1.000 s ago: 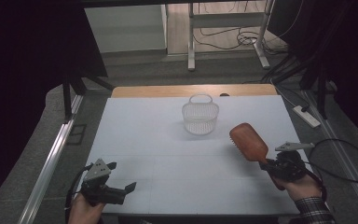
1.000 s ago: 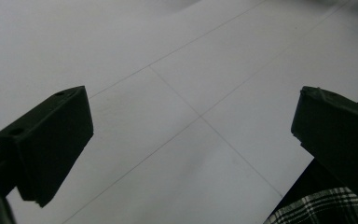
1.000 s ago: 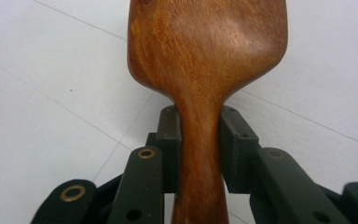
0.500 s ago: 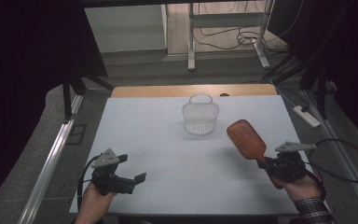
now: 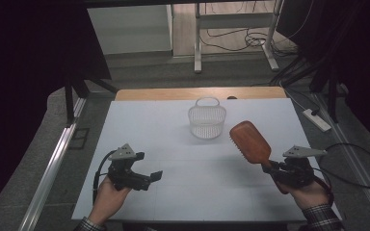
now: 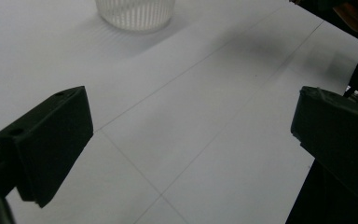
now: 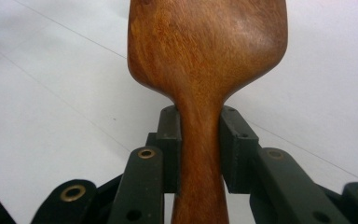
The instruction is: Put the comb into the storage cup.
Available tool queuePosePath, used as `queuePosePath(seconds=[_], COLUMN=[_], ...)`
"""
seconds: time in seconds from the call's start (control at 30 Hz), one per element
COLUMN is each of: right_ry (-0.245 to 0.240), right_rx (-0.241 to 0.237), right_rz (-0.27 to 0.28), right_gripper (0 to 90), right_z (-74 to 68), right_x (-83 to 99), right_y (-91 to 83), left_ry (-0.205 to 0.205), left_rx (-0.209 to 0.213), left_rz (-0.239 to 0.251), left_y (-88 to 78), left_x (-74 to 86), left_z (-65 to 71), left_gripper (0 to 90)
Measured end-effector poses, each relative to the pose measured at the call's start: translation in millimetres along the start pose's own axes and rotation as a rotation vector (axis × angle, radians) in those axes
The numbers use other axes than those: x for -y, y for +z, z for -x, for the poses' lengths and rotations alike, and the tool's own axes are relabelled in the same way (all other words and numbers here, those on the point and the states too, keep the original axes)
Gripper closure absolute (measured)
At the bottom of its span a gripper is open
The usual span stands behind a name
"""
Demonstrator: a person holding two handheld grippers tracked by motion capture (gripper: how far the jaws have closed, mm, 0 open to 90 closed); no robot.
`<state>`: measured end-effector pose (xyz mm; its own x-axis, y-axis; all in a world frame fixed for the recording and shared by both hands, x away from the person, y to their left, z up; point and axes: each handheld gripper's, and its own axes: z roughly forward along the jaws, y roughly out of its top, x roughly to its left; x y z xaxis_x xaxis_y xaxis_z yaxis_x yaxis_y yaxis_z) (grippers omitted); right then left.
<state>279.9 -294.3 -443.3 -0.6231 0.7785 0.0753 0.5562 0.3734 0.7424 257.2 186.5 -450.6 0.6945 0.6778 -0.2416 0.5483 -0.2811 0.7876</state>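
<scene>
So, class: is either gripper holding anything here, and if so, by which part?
The right gripper holds a wooden hairbrush by its handle, jaws clamped on the neck just below the head. The left gripper is open and holds nothing.

No readable text, labels, brands or numbers anywhere. The wooden hairbrush [image 7: 205, 60] and the white basket [image 5: 206, 120] are unmarked. The table [image 5: 173, 154] bears only faint lines.

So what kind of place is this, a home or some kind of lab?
Probably a lab or workshop set up for recording. A plain white table stands among metal frame legs, loose cables and a power strip on the floor, with dark curtains at the sides.
</scene>
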Motion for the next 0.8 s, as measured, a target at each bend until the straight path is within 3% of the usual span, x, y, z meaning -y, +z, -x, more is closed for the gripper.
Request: queuePosePath(seconds=[0.5,0.8], right_ry=[-0.028,-0.048], right_rx=[-0.044,-0.071], right_rz=[0.017,0.046], right_gripper=[72.3,72.3], right_z=[-16.5,-25.6], right_x=[-4.9,-8.4], right_y=[5.0,8.1], left_ry=[0.03,0.041], left_rx=[0.067,0.093], left_rz=[-0.024,-0.01], left_y=[26.0,38.0], left_x=[-25.3,-35.7], left_z=[2.0,2.6], left_gripper=[0.0,0.7])
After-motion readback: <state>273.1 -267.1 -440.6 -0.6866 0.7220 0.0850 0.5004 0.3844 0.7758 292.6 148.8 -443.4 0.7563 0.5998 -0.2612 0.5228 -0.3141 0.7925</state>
